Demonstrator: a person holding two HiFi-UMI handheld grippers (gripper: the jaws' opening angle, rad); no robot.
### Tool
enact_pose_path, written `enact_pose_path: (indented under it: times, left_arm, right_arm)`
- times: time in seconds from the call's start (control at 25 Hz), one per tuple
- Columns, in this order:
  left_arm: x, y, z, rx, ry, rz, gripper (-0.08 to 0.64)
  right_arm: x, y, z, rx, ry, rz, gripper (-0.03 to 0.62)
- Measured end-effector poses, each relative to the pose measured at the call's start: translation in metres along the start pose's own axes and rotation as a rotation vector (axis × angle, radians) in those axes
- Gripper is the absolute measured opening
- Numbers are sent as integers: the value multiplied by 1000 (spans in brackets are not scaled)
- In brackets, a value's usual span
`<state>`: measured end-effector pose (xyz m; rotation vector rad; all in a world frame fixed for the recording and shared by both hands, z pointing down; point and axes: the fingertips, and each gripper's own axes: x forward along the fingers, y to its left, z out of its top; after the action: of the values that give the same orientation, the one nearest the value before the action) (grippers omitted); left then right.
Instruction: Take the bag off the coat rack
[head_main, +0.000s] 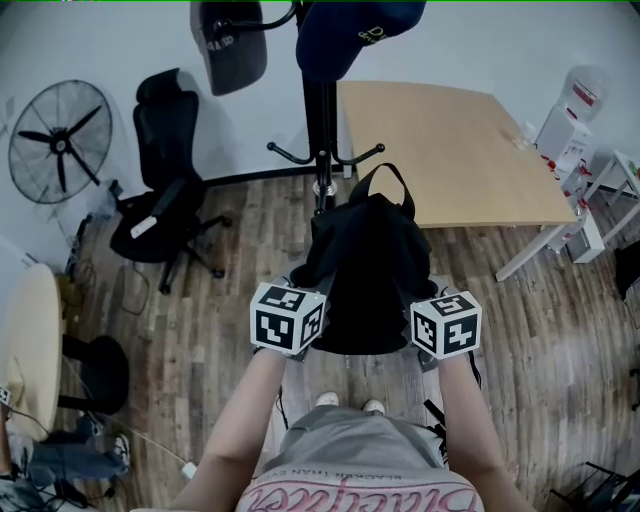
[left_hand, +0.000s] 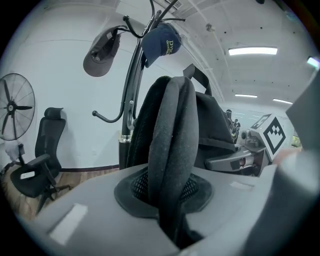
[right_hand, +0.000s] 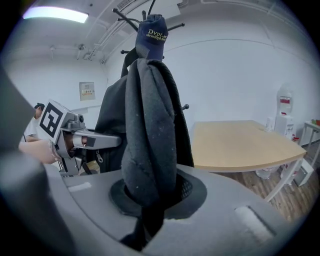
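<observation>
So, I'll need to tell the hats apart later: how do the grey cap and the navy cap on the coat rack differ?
The grey cap hangs out on a side hook, left of the pole; the navy cap sits close against the pole, near the top. The navy cap bears yellow lettering; none is legible on the grey cap. Both hang on the coat rack, above the bag.

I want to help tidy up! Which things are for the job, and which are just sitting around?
For the job: bag, coat rack, left gripper, right gripper.
Just around: navy cap, grey cap, fan, office chair, table.
</observation>
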<state>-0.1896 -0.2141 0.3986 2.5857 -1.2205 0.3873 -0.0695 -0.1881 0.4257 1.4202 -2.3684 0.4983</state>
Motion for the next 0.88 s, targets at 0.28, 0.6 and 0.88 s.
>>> enact_pose_path:
  times: [0.28,0.6,0.88]
  left_arm:
    - [11,-28,35,45,-57,-64,69]
    - [24,-60,74,113,-129,-118,67]
    - [27,-81,109,153,-217,-166,67]
  right_arm:
    - [-31,-23,25,-7,-68,-80,37]
    - [-65,-49,48,-4,-164,-173,35]
    - [-93,-62,73,-31,-246,-232,35]
